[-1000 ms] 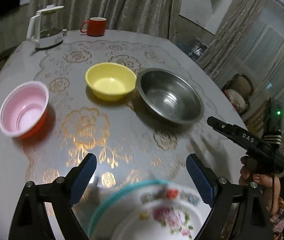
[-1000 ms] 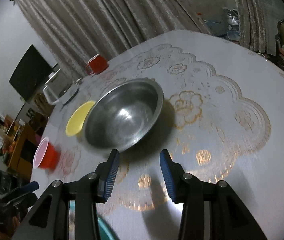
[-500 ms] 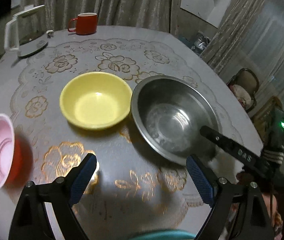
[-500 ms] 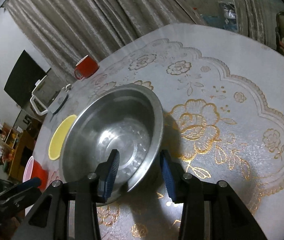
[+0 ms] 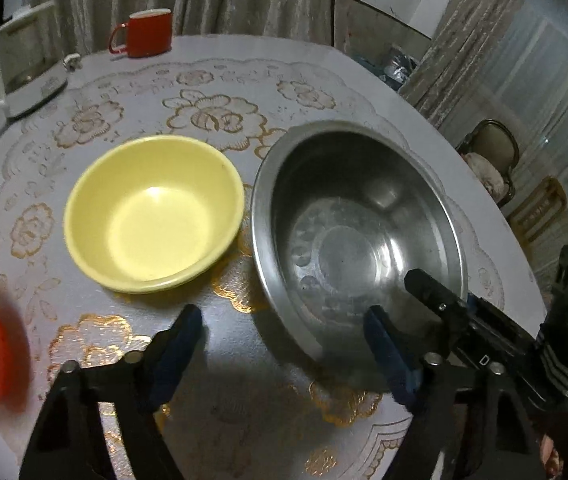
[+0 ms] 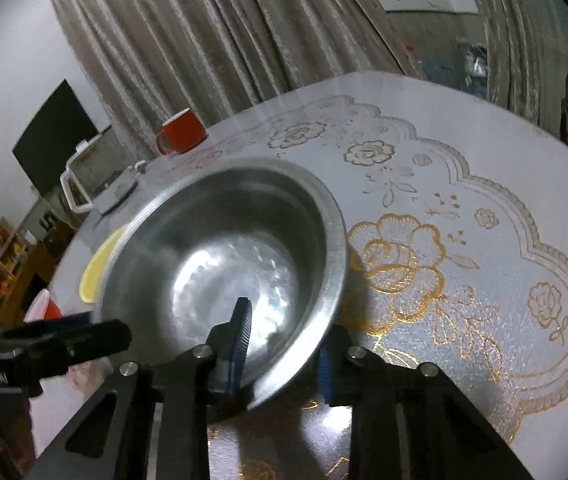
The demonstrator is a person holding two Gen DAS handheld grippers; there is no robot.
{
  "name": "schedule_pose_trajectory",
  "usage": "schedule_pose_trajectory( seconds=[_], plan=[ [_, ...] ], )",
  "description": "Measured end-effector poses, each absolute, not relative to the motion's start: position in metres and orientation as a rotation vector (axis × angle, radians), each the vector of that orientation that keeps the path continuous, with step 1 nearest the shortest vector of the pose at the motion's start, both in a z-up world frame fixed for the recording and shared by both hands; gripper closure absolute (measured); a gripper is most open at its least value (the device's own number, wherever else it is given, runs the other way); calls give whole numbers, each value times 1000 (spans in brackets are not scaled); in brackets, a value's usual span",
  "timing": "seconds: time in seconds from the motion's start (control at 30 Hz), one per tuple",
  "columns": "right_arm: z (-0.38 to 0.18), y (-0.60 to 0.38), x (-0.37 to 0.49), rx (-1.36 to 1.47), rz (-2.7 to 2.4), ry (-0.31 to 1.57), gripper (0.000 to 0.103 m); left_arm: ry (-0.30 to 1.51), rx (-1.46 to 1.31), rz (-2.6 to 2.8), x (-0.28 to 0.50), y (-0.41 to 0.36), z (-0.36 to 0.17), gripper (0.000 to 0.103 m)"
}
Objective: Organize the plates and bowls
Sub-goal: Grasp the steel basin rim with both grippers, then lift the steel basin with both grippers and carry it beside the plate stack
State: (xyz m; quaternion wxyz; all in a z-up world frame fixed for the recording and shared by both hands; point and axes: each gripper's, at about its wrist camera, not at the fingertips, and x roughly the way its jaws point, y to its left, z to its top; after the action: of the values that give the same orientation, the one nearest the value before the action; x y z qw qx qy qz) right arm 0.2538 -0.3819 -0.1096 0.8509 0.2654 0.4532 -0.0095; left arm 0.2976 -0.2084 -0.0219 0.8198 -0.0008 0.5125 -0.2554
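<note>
On tabletop (image 5: 244, 344), steel basin (image 5: 358, 240) sits just beside yellow bowl (image 5: 152, 212). Right hand-held gripper (image 6: 284, 340) straddles basin's near rim, one finger inside, one outside, jaws apart, not yet clamped. Left hand-held gripper (image 5: 284, 340) hovers spread wide, holding nothing. Risk: thin, slick rim may slip on closure or lift; basin could tip, strike yellow bowl.

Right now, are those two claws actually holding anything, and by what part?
Nothing is clamped yet. The right gripper straddles the near rim of the steel bowl, one finger inside and one outside, jaws not closed. The left gripper is open and empty.
</note>
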Motion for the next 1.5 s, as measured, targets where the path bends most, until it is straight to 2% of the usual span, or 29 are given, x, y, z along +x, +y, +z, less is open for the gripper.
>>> schedule_pose_trajectory(
  seconds=[0.3, 0.43, 1.1, 1.5],
  plan=[
    [-113, -384, 254, 575, -6, 961, 82, 1064, 69, -580, 297, -222, -31, 66],
    [-111, -380, 256, 548, -13, 963, 82, 1041, 73, -594, 293, -224, -30, 75],
    [-106, -387, 217, 617, -38, 976, 85, 1054, 110, -680, 262, -221, -20, 76],
    [-73, -375, 177, 629, -30, 963, 85, 998, 68, -695, 210, -194, 3, 76]
  ],
)
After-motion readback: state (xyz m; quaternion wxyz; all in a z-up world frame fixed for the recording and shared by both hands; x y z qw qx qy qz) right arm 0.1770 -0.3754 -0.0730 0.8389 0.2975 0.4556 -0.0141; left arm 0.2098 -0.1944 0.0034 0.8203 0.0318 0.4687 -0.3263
